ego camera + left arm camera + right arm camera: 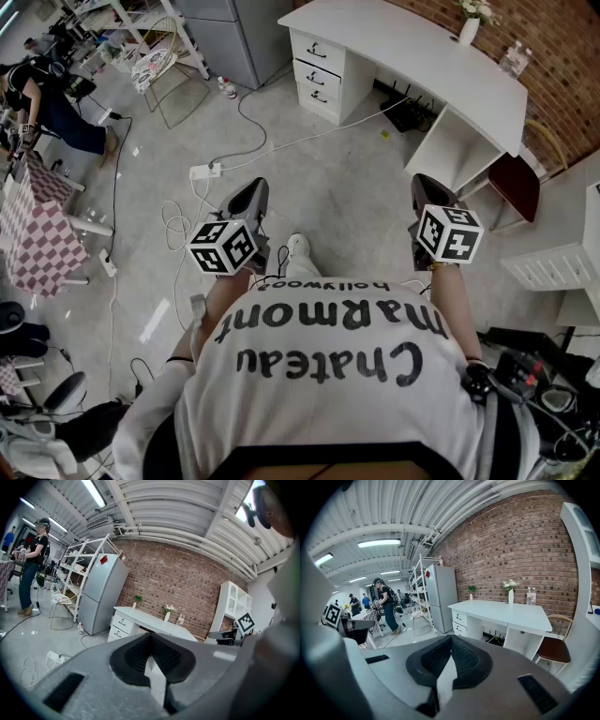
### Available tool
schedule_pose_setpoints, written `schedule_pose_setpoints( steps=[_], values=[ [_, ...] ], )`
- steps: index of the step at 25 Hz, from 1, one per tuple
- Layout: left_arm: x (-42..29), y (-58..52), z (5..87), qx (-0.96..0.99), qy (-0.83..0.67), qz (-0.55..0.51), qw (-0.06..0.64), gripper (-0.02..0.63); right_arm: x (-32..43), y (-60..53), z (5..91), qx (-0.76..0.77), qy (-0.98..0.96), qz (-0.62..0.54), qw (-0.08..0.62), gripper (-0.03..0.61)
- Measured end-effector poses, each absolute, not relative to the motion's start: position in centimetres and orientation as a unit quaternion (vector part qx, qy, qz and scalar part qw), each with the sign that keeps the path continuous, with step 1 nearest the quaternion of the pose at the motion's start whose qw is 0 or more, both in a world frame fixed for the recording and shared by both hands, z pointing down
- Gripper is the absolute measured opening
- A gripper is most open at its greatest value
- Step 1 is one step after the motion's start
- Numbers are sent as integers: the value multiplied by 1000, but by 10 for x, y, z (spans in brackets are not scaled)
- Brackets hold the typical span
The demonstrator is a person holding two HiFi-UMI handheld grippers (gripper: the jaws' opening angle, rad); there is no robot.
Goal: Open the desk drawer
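Left gripper (248,199): jaws pressed together, empty; right gripper (429,192): jaws likewise closed on nothing. Drawer stack (319,73): three fronts at the left end of the white table (422,56), well ahead of both, handles facing the left side; left gripper judged the nearer

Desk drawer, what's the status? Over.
Left tool shut, empty. Right tool shut, empty. Desk drawers closed, not reached. Power strip lying ahead.

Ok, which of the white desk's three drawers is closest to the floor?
The lowest white drawer with a dark handle; the other two stack above it.
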State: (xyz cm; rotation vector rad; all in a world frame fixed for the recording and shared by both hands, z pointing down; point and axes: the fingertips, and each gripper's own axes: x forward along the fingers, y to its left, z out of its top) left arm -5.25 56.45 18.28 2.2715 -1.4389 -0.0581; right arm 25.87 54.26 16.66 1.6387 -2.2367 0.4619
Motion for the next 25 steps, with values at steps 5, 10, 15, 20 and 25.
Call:
schedule_pose_setpoints(
  steps=[5, 10, 15, 20, 25],
  values=[
    [-56, 558, 182, 824, -522, -18, 220, 14, 255, 535, 167, 575, -786, 159, 161, 14],
    [-62, 552, 178, 825, -523, -18, 215, 14, 248, 528, 163, 573, -789, 156, 160, 14],
    [-65, 549, 175, 833, -514, -13, 205, 14, 242, 524, 163, 567, -792, 161, 161, 14],
    [-74, 536, 177, 831, -518, -13, 200, 14, 233, 513, 174, 558, -795, 183, 151, 14],
    [-86, 500, 186, 829, -521, -10, 203, 14, 221, 476, 182, 561, -790, 181, 169, 14]
  ],
)
